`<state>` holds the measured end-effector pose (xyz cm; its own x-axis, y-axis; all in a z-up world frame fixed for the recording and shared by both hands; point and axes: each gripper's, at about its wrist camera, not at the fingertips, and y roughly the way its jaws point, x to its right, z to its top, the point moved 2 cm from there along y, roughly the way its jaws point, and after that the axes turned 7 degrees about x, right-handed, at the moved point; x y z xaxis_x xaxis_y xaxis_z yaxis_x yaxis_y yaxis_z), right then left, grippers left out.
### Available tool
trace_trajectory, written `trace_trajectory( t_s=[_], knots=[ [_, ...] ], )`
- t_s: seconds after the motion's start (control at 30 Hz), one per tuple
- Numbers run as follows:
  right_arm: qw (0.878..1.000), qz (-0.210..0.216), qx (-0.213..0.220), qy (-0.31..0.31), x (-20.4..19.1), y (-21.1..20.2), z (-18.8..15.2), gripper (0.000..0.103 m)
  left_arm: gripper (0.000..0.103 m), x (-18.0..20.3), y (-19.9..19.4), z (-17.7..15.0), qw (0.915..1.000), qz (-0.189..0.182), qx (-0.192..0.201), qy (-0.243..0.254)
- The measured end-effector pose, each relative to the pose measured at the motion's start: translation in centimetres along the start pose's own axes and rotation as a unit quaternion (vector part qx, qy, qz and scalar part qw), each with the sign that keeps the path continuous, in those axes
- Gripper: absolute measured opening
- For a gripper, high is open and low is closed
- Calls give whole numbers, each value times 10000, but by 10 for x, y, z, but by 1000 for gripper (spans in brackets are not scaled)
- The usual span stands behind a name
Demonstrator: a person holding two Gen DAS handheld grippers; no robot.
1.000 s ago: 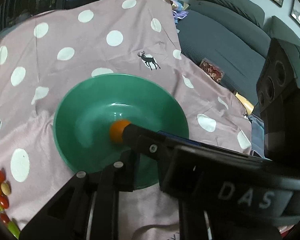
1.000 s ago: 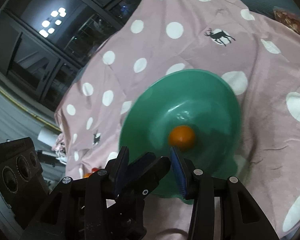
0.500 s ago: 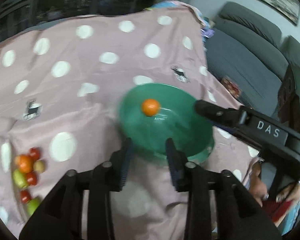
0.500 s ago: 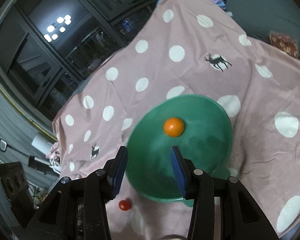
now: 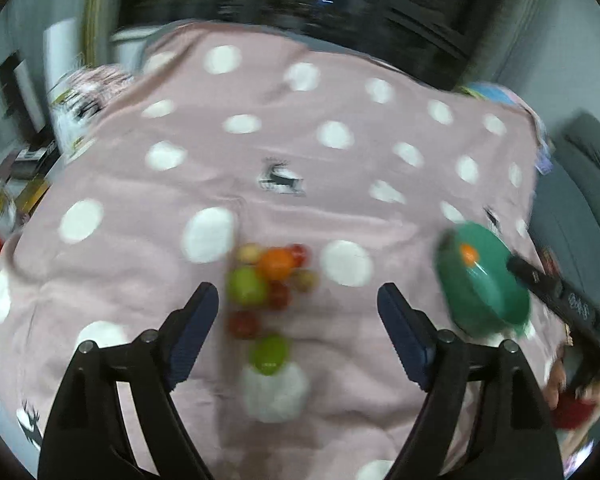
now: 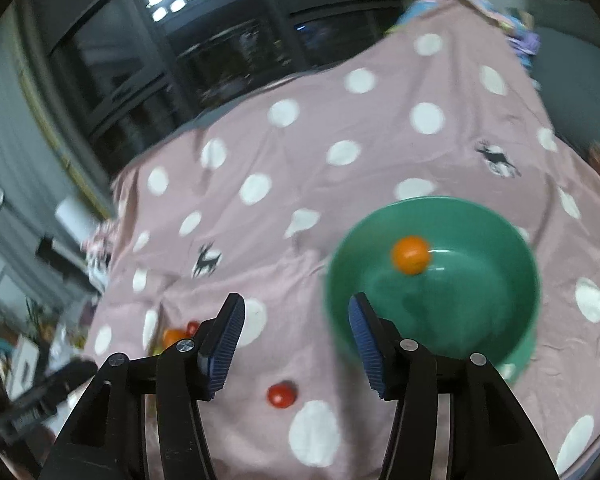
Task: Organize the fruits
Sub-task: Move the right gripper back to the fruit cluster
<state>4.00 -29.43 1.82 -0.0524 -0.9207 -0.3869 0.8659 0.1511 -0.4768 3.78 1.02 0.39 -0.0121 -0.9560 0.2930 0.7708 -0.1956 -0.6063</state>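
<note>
A green bowl stands on the pink dotted cloth with one orange fruit inside; it also shows at the right of the left wrist view. A loose pile of fruit, with an orange, green ones and small red ones, lies just ahead of my left gripper, which is open and empty above the cloth. My right gripper is open and empty, left of the bowl. A small red fruit lies on the cloth below it.
The pink cloth covers the whole table. A grey sofa stands to the right. Boxes and clutter sit past the table's left edge. Dark windows lie behind. The right gripper's body reaches in near the bowl.
The left gripper has swung left from the bowl to over the fruit pile and opened wider. The right gripper has pulled back from the bowl and drifted left. The orange stays in the bowl.
</note>
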Motion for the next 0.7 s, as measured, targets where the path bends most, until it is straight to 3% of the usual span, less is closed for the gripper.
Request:
trace_trajectory(
  t_s=[0.17, 0.27, 0.43, 0.57, 0.7],
  knots=[
    [9957, 320, -594, -628, -51, 36, -32, 55, 80, -34, 18, -1, 9975, 18, -239, -657],
    [9923, 311, -867, -825, -65, 47, -56, 55, 80, -34, 22, -3, 9982, 32, -293, -514],
    [9911, -94, -1185, -600, -70, 52, -85, 55, 80, -42, 28, -5, 9984, -128, -365, -400],
    [9900, -121, -1272, -593, -80, 44, -94, 55, 80, -55, 31, -3, 9971, -85, -340, -678],
    [9907, -201, -1180, -651, -93, 43, -97, 55, 80, -54, 35, -3, 9976, -27, -293, -629]
  ],
)
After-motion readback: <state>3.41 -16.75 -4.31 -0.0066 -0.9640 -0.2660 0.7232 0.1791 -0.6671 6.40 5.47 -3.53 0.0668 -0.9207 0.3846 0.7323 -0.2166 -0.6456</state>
